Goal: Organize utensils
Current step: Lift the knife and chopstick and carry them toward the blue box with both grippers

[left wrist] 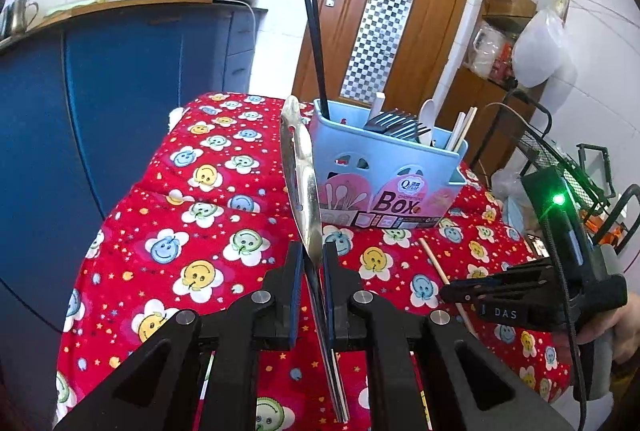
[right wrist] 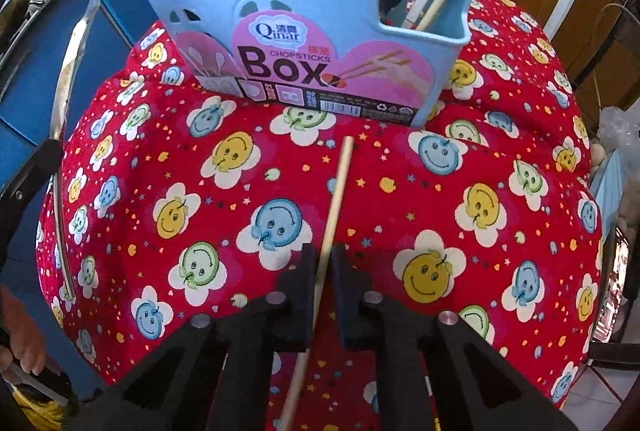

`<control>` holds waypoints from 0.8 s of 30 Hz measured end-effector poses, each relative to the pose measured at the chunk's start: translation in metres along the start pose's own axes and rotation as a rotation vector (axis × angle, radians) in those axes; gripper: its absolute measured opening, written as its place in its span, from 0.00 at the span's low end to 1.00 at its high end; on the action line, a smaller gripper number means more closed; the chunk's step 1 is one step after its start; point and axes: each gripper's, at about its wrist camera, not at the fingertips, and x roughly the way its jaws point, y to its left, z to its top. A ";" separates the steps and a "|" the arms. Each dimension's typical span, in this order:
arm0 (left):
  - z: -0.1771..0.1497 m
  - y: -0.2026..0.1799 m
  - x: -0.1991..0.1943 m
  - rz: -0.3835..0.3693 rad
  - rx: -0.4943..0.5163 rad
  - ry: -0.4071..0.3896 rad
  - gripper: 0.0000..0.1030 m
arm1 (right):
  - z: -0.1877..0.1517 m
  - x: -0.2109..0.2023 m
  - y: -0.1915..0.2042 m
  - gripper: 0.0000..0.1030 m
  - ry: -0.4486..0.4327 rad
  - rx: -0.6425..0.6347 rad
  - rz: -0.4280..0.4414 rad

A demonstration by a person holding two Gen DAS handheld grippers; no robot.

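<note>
My left gripper (left wrist: pixel 314 255) is shut on a metal slotted spatula (left wrist: pixel 300 167) and holds it upright above the red cloth, left of the blue chopsticks box (left wrist: pixel 384 171). The box holds black chopsticks (left wrist: pixel 318 55), forks (left wrist: pixel 396 125), a white spoon and wooden chopsticks. My right gripper (right wrist: pixel 325 259) is shut on a single wooden chopstick (right wrist: pixel 338 187) whose tip points at the box (right wrist: pixel 312 43). The spatula shows at the left edge of the right wrist view (right wrist: pixel 70 71). The right gripper (left wrist: pixel 452 291) shows low right in the left wrist view.
The table has a red smiley-flower cloth (left wrist: pixel 208 231). A blue cabinet (left wrist: pixel 100 91) stands left, a wooden door (left wrist: pixel 380 11) behind, and shelves with bags (left wrist: pixel 516 31) and a black wire basket (left wrist: pixel 540 147) at the right.
</note>
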 end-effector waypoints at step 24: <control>0.021 -0.027 -0.022 0.000 0.048 -0.079 0.09 | -0.029 -0.081 -0.022 0.06 -0.400 0.158 0.277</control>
